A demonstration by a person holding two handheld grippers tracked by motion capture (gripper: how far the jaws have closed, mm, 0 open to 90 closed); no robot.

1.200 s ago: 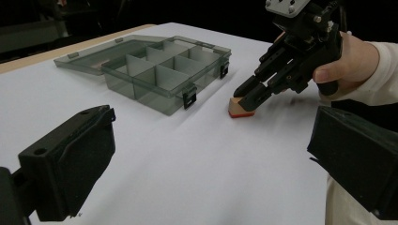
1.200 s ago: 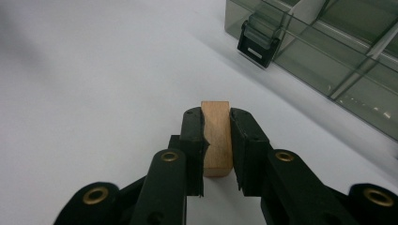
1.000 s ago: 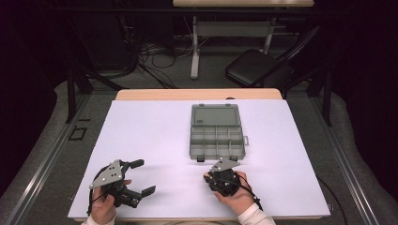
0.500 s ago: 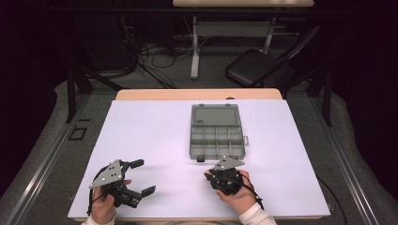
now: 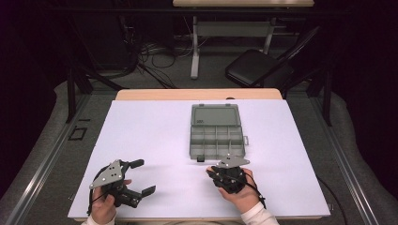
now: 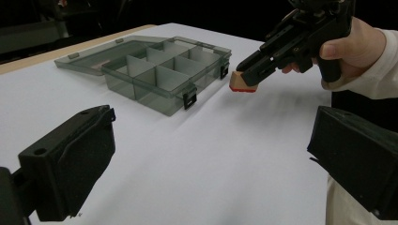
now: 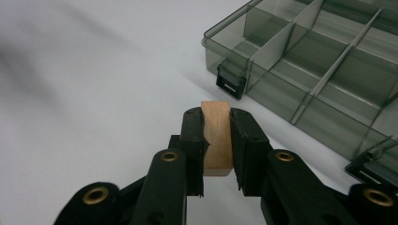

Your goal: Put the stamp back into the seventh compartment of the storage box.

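Jaws of your right gripper point(image 7: 217, 140) pinch a small wooden block point(image 7: 217, 136) just beside the open box point(image 7: 328, 70); your left gripper point(image 6: 211, 164) gapes wide, empty.

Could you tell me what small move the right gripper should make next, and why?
Probably carry the wooden block forward over the open box and its empty compartments. The right gripper is shut on the block, held just off the table short of the box's front wall, and the left gripper waits open.

White table point(image 5: 155, 140), open organizer box point(image 5: 217, 131) on it
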